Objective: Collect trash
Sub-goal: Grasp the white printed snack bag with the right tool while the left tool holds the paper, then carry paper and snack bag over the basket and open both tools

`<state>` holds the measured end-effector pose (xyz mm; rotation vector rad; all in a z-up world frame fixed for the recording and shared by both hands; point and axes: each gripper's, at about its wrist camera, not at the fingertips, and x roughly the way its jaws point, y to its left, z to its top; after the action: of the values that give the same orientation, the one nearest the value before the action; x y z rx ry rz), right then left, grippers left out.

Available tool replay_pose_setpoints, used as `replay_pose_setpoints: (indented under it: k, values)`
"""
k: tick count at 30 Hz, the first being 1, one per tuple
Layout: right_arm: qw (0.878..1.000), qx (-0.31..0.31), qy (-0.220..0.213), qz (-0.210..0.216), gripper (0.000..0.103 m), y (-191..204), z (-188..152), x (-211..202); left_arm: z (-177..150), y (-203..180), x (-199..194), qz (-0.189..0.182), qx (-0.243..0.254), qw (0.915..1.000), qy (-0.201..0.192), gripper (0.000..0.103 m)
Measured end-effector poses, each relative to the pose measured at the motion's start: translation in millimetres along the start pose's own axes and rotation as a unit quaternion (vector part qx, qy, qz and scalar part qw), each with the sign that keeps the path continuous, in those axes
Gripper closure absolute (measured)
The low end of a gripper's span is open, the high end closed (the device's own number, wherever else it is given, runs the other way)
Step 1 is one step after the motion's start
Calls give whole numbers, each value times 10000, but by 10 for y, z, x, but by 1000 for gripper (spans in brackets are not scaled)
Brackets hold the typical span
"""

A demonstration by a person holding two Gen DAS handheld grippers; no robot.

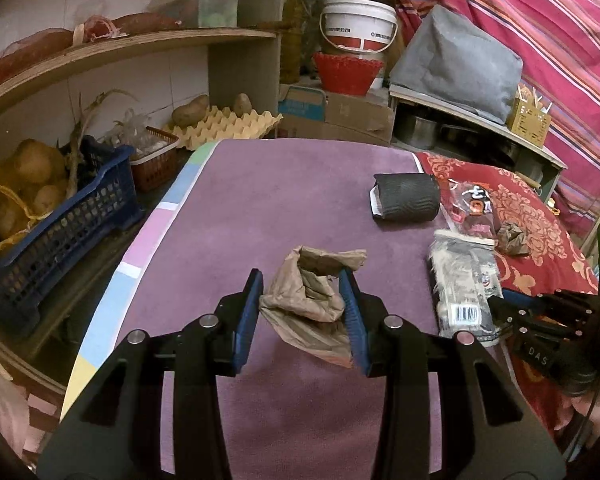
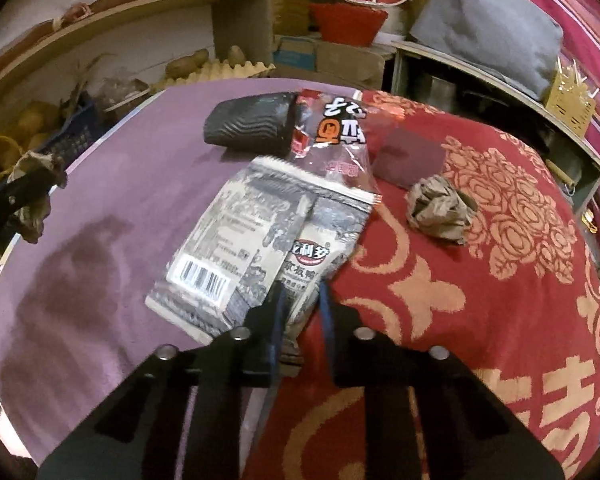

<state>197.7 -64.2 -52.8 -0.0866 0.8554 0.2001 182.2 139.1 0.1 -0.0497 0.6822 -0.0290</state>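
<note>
My left gripper [image 1: 300, 280] is shut on a crumpled brown paper bag [image 1: 320, 264], held just above the purple cloth [image 1: 240, 208]; it also shows at the left edge of the right wrist view as the left gripper [image 2: 28, 192]. A grey-and-white snack wrapper [image 2: 260, 240] lies where the purple cloth meets the red patterned cloth [image 2: 480, 300]. My right gripper [image 2: 301, 288] is shut on the wrapper's near corner. Beyond it lie a clear red-printed wrapper [image 2: 332, 136], a crumpled brown paper ball [image 2: 440, 208] and a black roll [image 2: 248, 126].
A blue crate of potatoes [image 1: 60, 232], a small brown basket [image 1: 156, 164] and an egg tray [image 1: 228, 124] stand along the left under a wooden shelf [image 1: 140, 44]. Boxes, a red basket [image 1: 346, 72] and a white bucket [image 1: 358, 24] crowd the back.
</note>
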Motion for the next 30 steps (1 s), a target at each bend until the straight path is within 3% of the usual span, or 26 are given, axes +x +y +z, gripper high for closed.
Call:
replay_pose_setpoints:
  k: [2, 12, 22, 30]
  values:
    - [9999, 17, -126, 41, 97, -20, 13, -74, 14, -21, -10, 3, 12, 10000, -9, 65]
    - [9954, -22, -960, -68, 98, -355, 34, -818, 103, -305, -183, -112, 108, 9996, -218, 65]
    - [9903, 406, -1237, -483, 98, -1151, -139, -1320, 102, -907, -291, -412, 397, 9979, -307, 65]
    - [9830, 895, -1386, -803, 98, -1906, -426, -1699, 108, -1702, -385, -900, 765, 9923, -378, 65]
